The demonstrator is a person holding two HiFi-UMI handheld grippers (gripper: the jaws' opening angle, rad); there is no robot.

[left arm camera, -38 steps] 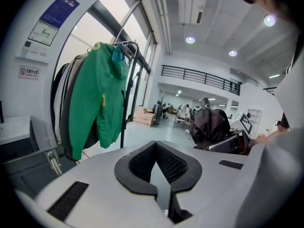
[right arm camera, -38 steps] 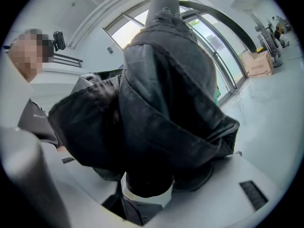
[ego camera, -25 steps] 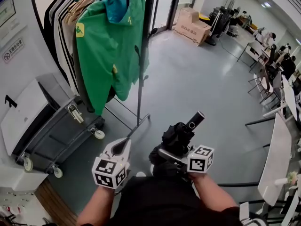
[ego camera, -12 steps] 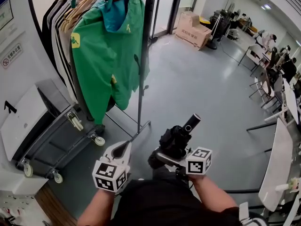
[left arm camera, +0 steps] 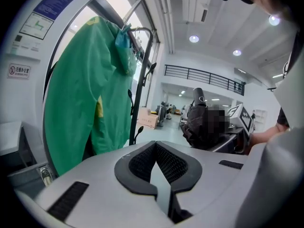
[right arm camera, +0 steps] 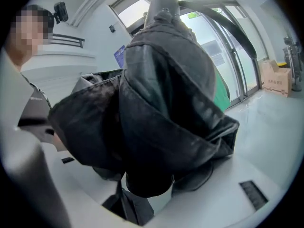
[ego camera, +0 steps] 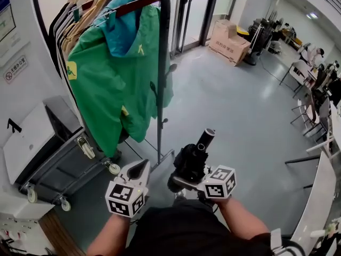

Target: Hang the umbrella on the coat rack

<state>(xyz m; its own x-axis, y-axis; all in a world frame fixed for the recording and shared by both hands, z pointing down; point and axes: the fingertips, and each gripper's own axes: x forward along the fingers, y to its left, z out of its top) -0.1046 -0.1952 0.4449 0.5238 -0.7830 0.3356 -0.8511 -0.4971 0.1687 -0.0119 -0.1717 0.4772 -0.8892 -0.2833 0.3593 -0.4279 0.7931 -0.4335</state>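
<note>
A folded black umbrella (ego camera: 193,156) with a cylindrical handle pointing up and away sits in my right gripper (ego camera: 184,179), which is shut on its lower end. In the right gripper view the umbrella (right arm camera: 161,94) fills most of the picture and hides the jaw tips. My left gripper (ego camera: 141,165) is level with it on the left, shut and empty; its pads (left arm camera: 142,163) meet at the tip. The coat rack's black pole (ego camera: 162,63) rises just ahead of both grippers, with small hooks on its side. The pole (left arm camera: 140,89) also shows in the left gripper view.
A green jacket (ego camera: 114,79) and other clothes on hangers fill the rack's rail at left. A grey wheeled cart (ego camera: 58,159) stands under them by the wall. A cardboard box (ego camera: 229,41) lies by the glass doors; tables and chairs (ego camera: 319,89) line the right.
Both grippers and the umbrella have come closer to the rack; its pole and the green jacket loom larger and nearer. The grip on the umbrella is unchanged.
</note>
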